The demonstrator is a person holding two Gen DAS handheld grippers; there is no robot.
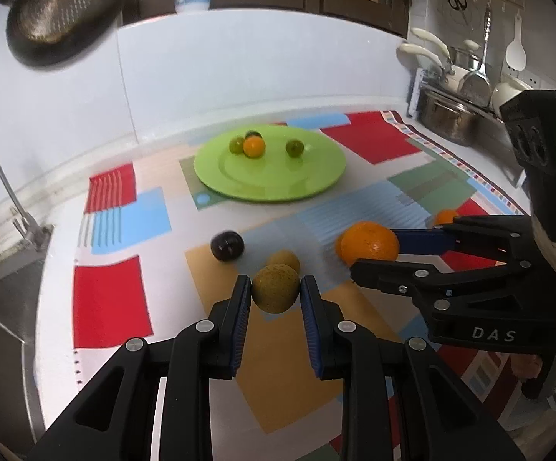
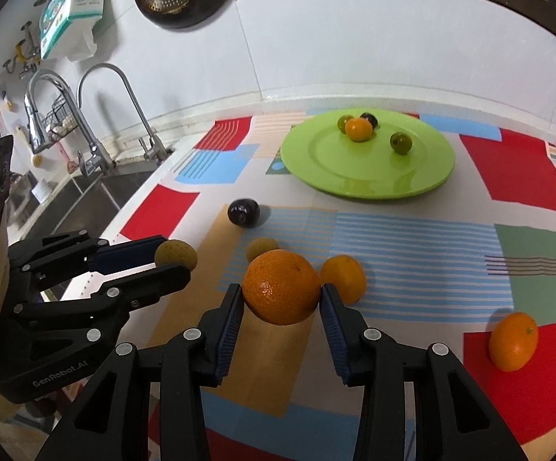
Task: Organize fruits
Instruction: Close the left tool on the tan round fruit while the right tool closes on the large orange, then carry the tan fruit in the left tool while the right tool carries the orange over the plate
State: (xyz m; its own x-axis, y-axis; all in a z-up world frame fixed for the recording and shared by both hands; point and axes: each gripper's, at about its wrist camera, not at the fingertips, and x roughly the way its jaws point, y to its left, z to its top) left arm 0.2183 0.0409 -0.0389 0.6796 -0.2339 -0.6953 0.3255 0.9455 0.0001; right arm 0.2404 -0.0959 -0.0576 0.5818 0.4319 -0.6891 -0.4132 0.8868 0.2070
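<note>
A round, speckled yellow-brown fruit [image 1: 275, 288] sat pinched between the blue pads of the left gripper [image 1: 275, 296], lifted off the patterned cloth [image 2: 412, 253]. A large orange [image 2: 282, 287] was clamped likewise in the right gripper [image 2: 282, 301]. On the cloth lay a second yellow-brown fruit [image 2: 261, 247], a dark plum [image 2: 243, 212], a small orange [image 2: 345, 277] just behind the held one, and another orange [image 2: 513, 341] well apart to the right. The green plate [image 2: 366, 180] carried two green fruits [image 2: 400, 142], one small orange fruit [image 2: 358, 129] and a dark one [image 2: 369, 118] clustered at its far side.
</note>
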